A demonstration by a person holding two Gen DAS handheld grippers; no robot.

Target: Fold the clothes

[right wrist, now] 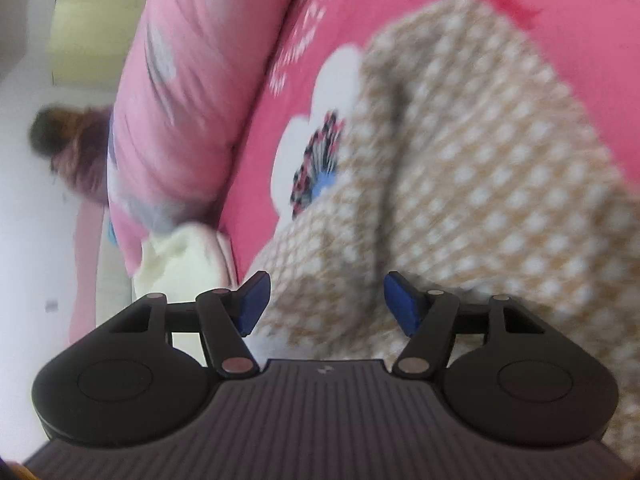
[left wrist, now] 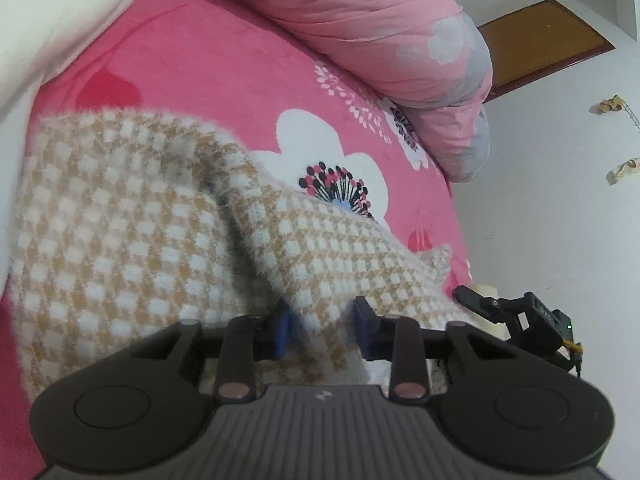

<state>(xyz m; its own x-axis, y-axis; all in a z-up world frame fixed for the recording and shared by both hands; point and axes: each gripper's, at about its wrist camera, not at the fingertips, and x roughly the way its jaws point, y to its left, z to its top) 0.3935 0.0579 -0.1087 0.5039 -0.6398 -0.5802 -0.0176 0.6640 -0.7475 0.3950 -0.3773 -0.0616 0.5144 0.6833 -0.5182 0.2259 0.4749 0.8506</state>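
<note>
Take the big white flower [left wrist: 320, 160] printed on the pink bed sheet [left wrist: 200, 60] as your landmark; the checked tan-and-white garment [left wrist: 120, 220] lies on the sheet just beside this flower and partly covers it; its long fold line runs away from you toward the flower. Your left gripper [left wrist: 322, 330] stands narrow, with a ridge of the garment between the blue pads [left wrist: 282, 330]; if the pads press it already, I cannot tell. Your right gripper [right wrist: 326, 306] stands wide over the same garment, below the flower, and holds nothing; both hands are about equally near to the cloth, so I judge the left pinch comes first. No brand or readable writing shows anywhere.
</note>
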